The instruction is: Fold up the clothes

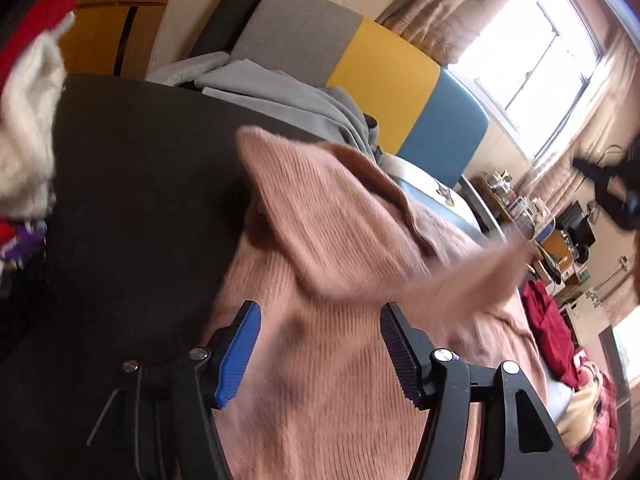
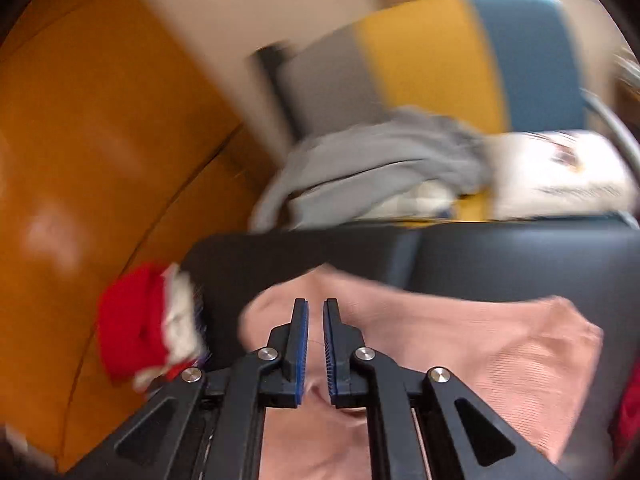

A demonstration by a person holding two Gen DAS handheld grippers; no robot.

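Observation:
A pink knit sweater lies spread on a dark cushioned surface. My left gripper hovers over it, open, its blue pads wide apart and empty. One blurred strip of the sweater stretches up off the pile to the right. In the right wrist view my right gripper is above the sweater, jaws drawn nearly together, with pink cloth filling the narrow slit between them. That view is motion-blurred.
A grey garment lies folded behind the sweater, against a grey, yellow and blue panelled back. A red and white fluffy garment sits at the left edge. Red clothes are heaped to the right. Orange wood panelling is on the left.

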